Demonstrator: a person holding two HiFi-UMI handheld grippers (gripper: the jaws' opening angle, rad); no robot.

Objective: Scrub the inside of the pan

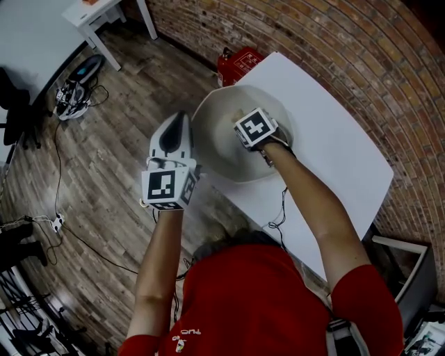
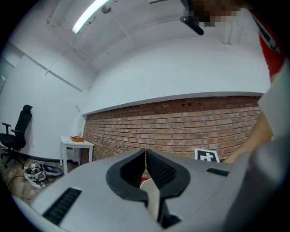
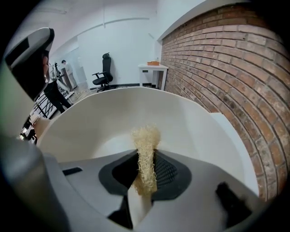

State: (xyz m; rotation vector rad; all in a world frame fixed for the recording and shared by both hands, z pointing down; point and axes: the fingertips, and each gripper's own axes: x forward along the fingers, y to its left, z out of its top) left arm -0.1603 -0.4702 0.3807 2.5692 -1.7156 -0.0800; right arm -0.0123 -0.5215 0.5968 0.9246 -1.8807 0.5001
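Observation:
A wide white pan [image 1: 221,149] sits tilted at the near edge of the white table [image 1: 334,153]. My right gripper [image 1: 255,131] reaches into it, shut on a strip of pale loofah scrubber [image 3: 146,152]. The scrubber's tip stands just off the pan's inner wall [image 3: 108,122]. My left gripper [image 1: 174,135] hangs beside the pan's left rim, over the floor, with its jaws together. From the left gripper view its tips [image 2: 145,154] meet and point at the brick wall; the pan is hidden there. I cannot tell whether it holds any part of the pan.
A red case [image 1: 238,64] stands on the floor behind the table. Cables and shoes [image 1: 73,90] lie on the wooden floor at the left. A small white side table [image 1: 94,17] and a black office chair [image 3: 104,68] stand further off. A brick wall [image 1: 361,62] runs along the right.

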